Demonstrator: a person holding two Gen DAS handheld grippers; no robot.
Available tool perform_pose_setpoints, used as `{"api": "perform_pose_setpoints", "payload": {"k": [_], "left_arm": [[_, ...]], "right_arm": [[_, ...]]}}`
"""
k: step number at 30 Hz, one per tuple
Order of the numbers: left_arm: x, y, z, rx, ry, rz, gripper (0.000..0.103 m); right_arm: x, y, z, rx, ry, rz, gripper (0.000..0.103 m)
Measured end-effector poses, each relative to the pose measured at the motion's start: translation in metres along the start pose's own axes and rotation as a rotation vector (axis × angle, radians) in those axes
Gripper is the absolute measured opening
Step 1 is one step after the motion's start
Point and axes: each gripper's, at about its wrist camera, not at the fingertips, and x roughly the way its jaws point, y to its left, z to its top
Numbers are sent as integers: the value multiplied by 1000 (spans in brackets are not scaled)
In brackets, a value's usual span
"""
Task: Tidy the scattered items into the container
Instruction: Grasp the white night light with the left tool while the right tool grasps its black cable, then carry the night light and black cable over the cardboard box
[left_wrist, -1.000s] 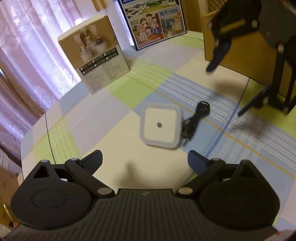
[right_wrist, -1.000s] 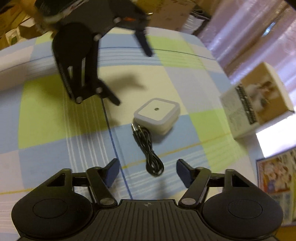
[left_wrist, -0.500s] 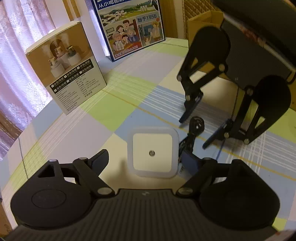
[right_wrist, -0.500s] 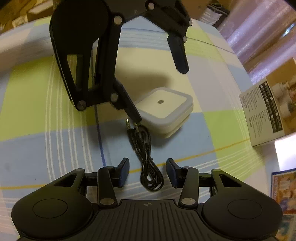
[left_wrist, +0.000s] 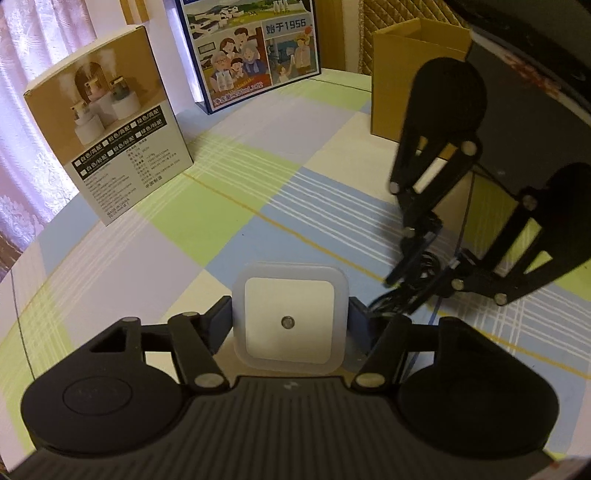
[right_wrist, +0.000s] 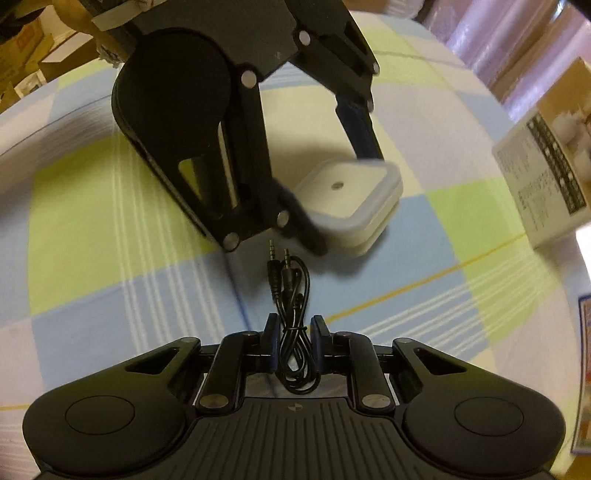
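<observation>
A white square night light (left_wrist: 290, 332) lies on the checked tablecloth between the fingers of my left gripper (left_wrist: 290, 310). Its jaws are closing and both pads touch the light's sides. In the right wrist view the same night light (right_wrist: 343, 192) looks slightly tilted in that grip. Just in front of it lies a coiled black audio cable (right_wrist: 291, 295) with two plugs. My right gripper (right_wrist: 291, 328) points steeply down over it, its jaws closing, pads pinching the bundle. An open cardboard box (left_wrist: 402, 85) stands at the back right.
A humidifier carton (left_wrist: 107, 147) stands upright at the left near the table's rim, and a blue picture box (left_wrist: 255, 48) leans at the back. Pink curtains hang past the table's left edge. The two grippers work very near each other.
Both grippers have come down and forward onto their things. The left jaws narrowed around the night light, and the right jaws narrowed from wide open onto the cable.
</observation>
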Motion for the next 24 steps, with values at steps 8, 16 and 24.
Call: {"api": "perform_pose_setpoints", "payload": {"k": [8,16,24], "left_arm": [[-23,-16,-16,-115,44,46,61],[-62,-58,-41,-228,65,47,61],[-110,-105,-53,-354,76,79,61]], "right_arm": [[-15,9,-11,181,34,-5,11],[-48,50,-33,293,19,-32,10],[-103,104,-61,456,-74,-62,10]]}}
